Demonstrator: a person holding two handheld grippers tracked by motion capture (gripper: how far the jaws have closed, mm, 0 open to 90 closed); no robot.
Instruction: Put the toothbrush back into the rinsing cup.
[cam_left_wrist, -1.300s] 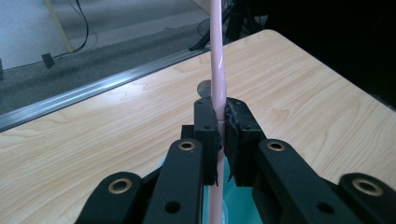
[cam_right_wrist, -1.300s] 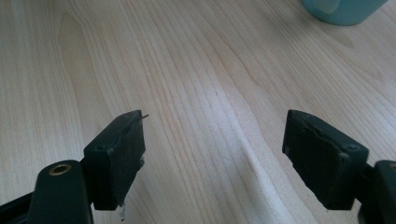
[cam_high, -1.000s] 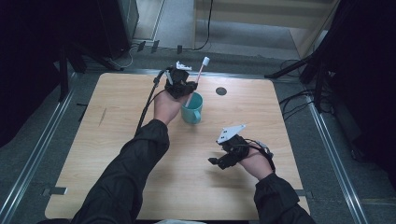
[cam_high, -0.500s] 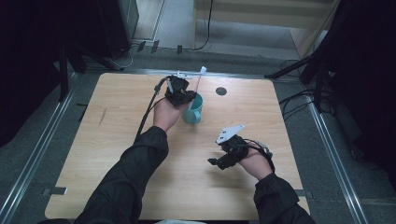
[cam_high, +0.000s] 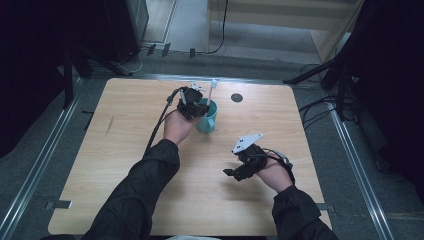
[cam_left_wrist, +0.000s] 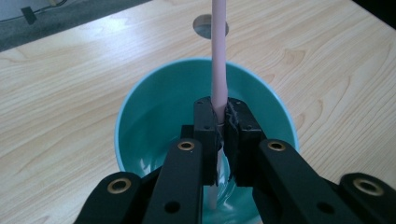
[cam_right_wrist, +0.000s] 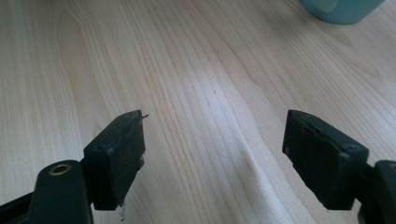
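Over the teal cup (cam_left_wrist: 205, 140), the left gripper (cam_left_wrist: 220, 122) pinches a pink toothbrush (cam_left_wrist: 218, 56) upright, its lower end inside the cup. Right gripper (cam_right_wrist: 215, 154) idles wide, farther from the cup.

One teal cup (cam_high: 207, 116), one pink stick, possibly toothbrush (cam_left_wrist: 218, 56), two claws (cam_left_wrist: 223, 122) (cam_right_wrist: 215, 158), one table (cam_high: 125, 150).

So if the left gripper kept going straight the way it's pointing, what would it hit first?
Most likely the inside bottom of the teal cup. The left gripper, shut on the pink stick, points down into it. How far the bottom lies is hard to judge.
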